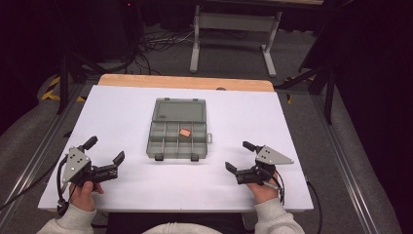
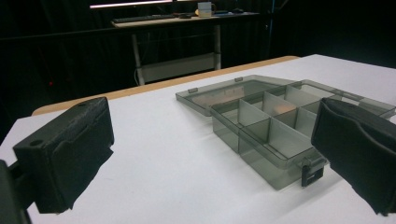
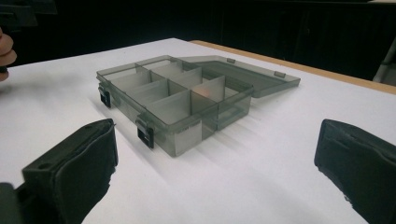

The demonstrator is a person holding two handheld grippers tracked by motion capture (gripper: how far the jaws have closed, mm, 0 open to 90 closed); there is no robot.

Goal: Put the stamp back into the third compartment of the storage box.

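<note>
From above I see a white table (image 1: 126,117) with a grey see-through compartment box (image 1: 168,145) lying near its middle, and I place everything else by that box. Its lid (image 1: 179,110) is folded fully open and lies flat on the table on the box's far side, joined along the hinge edge. The box is split into small compartments, and a small orange-brown piece (image 1: 184,132) sits in one of the middle compartments; through the tinted walls in the two gripper views it is only a warm blur, so I cannot say what it is. Two dark latches (image 1: 159,157) hang on the box's near edge, toward me. My left gripper (image 1: 104,155) is near the box's near-left corner, clear of it, held in my left hand (image 1: 85,189) with its jaws spread wide and nothing between them. My right gripper (image 1: 240,157) is off the box's near-right corner, also apart from it, held in my right hand (image 1: 263,189), jaws likewise wide and empty. In the left gripper view the box lies ahead and to the right between the black jaws; in the right gripper view it lies ahead and to the left. Beyond the box's lid, a strip of bare wooden tabletop (image 1: 185,82) shows past the white surface.
</note>
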